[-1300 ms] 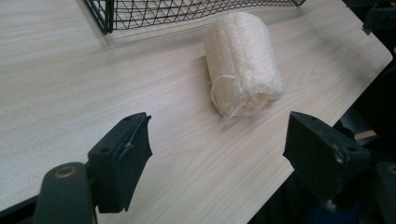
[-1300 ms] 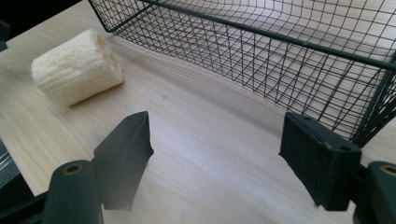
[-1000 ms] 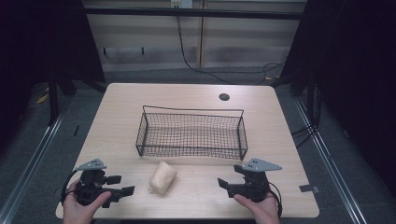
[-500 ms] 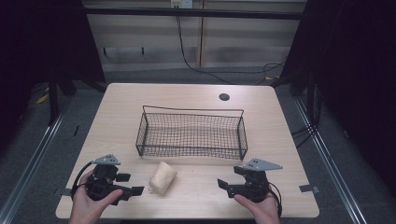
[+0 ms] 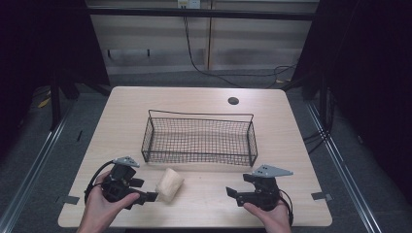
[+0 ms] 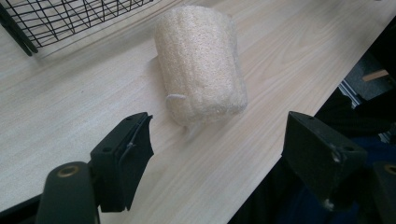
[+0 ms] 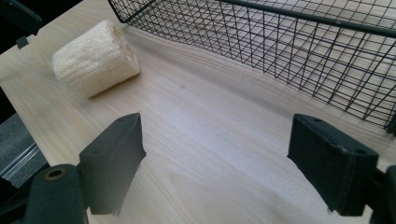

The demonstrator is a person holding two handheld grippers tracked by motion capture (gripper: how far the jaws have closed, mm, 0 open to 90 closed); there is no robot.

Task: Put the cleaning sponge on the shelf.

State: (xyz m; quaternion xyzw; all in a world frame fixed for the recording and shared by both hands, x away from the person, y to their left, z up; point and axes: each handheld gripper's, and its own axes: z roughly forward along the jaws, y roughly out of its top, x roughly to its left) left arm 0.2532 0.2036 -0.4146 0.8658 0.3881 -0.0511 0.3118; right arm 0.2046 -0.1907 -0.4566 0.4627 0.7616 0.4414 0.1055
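Basket (image 6: 70, 18) corner cropped beyond loofah (image 6: 201, 65)

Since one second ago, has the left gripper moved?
Yes. In the high view the left gripper has shifted rightward along the table's near edge, toward the loofah in front of the wire basket; its jaws are open.
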